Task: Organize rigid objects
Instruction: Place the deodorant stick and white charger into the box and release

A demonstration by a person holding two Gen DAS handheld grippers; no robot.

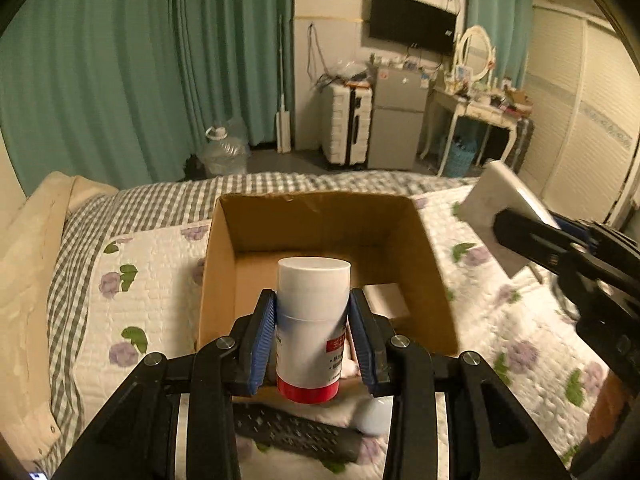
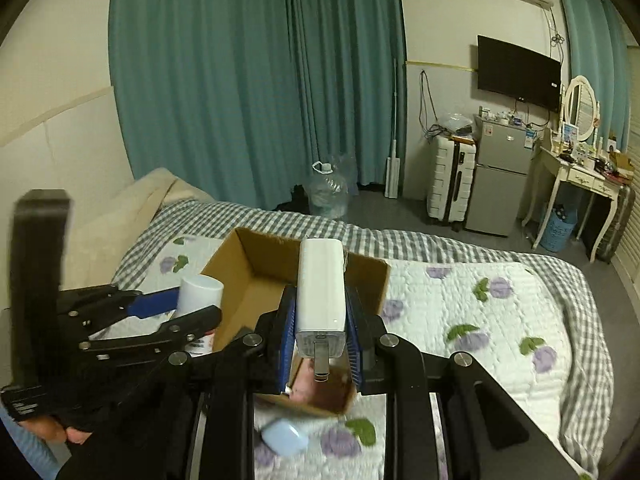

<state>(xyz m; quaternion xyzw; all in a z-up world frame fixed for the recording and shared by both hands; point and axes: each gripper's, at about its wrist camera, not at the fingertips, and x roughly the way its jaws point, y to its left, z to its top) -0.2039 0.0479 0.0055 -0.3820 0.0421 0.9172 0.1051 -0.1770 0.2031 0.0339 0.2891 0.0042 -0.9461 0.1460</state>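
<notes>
Label text on the white bottle (image 1: 310, 332) is half hidden behind the left gripper (image 1: 312, 336) pad, too small to read. Black remote (image 1: 296, 434) partly covered by gripper arms. Pale blue case (image 2: 285, 438) blurred, partly under the box (image 2: 256, 276). Desk clutter (image 1: 492, 98) too small to ID. Pink thing in the box can't be made out.

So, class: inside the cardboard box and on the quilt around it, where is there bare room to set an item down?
The cardboard box floor is bare at back and left; a flat pale item fills its near-right corner. The floral quilt is bare left and right of the box. It is crowded in front: a black remote and a pale blue case.
</notes>
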